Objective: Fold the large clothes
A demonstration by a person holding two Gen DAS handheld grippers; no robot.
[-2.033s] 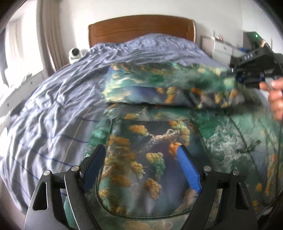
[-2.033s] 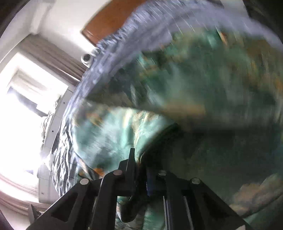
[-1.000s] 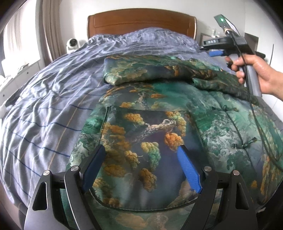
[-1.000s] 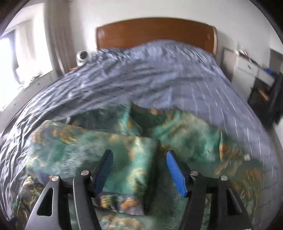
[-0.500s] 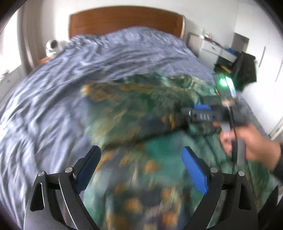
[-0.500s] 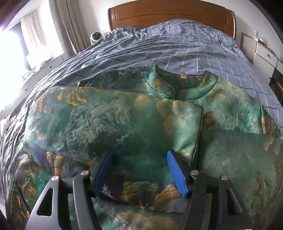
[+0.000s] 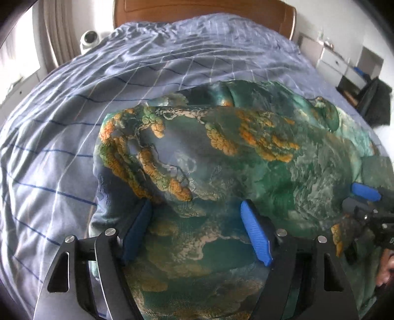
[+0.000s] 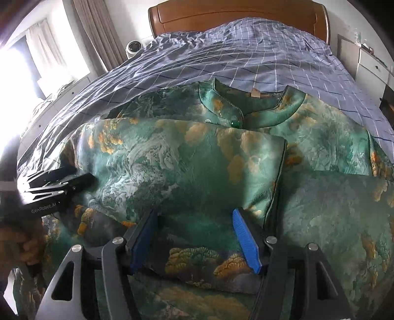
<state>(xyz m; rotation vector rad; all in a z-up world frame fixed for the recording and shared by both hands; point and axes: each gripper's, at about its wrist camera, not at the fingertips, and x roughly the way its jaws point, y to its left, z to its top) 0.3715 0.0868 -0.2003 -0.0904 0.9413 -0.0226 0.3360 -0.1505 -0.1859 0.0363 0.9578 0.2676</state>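
A green jacket [image 8: 320,221] printed with orange pine clusters lies flat on the bed, collar [image 8: 246,108] toward the headboard. One sleeve [image 8: 184,167] is folded across its chest. My left gripper [image 7: 195,206] hovers low over the sleeve's left end [image 7: 160,157]. Its jaws are closing with cloth bulging between the blue pads, which do not pinch it. My right gripper [image 8: 194,214] stands open over the sleeve's near edge, close to the cuff. Each gripper shows in the other's view: the right gripper [image 7: 364,194] at the right edge, the left gripper [image 8: 56,184] at the left.
The blue checked bedsheet [image 7: 98,86] spreads left of and beyond the jacket. A wooden headboard [image 8: 234,14] stands at the back. A white round device [image 7: 88,38] sits by the curtain. White drawers [image 7: 332,59] and a dark chair [image 7: 374,98] stand on the right.
My left gripper has swept from the jacket's lower panel up to the folded sleeve's left end. My right gripper has let the sleeve go and sunk close over it.
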